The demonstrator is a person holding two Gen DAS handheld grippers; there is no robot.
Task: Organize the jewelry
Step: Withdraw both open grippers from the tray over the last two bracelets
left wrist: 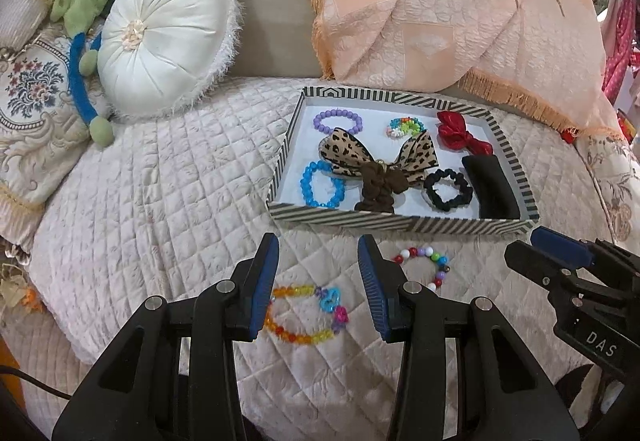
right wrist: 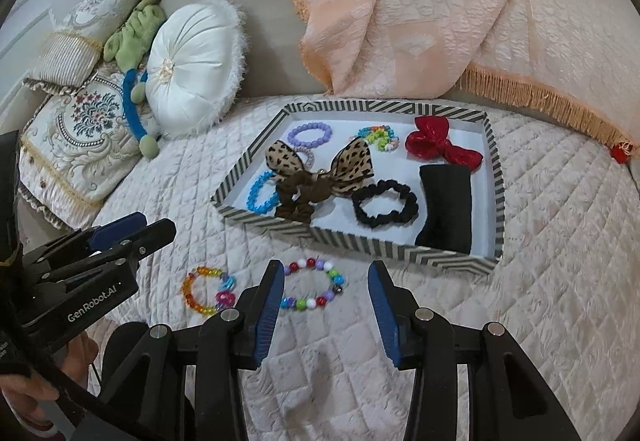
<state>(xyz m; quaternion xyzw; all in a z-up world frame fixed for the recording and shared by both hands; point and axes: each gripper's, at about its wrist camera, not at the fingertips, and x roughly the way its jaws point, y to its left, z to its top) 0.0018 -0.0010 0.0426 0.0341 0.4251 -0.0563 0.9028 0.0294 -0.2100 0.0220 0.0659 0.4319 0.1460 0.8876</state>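
Observation:
A striped tray (left wrist: 394, 222) (right wrist: 356, 241) on the quilted bed holds several bracelets, scrunchies and bows, with a leopard bow (left wrist: 378, 157) (right wrist: 320, 171) in the middle. Two bead bracelets lie on the quilt in front of it: an orange-yellow one (left wrist: 304, 315) (right wrist: 208, 291) and a multicolour one (left wrist: 424, 267) (right wrist: 314, 283). My left gripper (left wrist: 318, 289) is open above the orange-yellow bracelet. My right gripper (right wrist: 326, 307) is open just over the multicolour bracelet. Each gripper shows in the other's view, the right (left wrist: 560, 253) and the left (right wrist: 132, 231).
A round white cushion (left wrist: 168, 37) (right wrist: 196, 65), a green plush toy (left wrist: 86, 1) and embroidered pillows (left wrist: 28, 113) lie at the back left. A peach fringed blanket (left wrist: 460, 13) (right wrist: 440, 9) is draped behind the tray.

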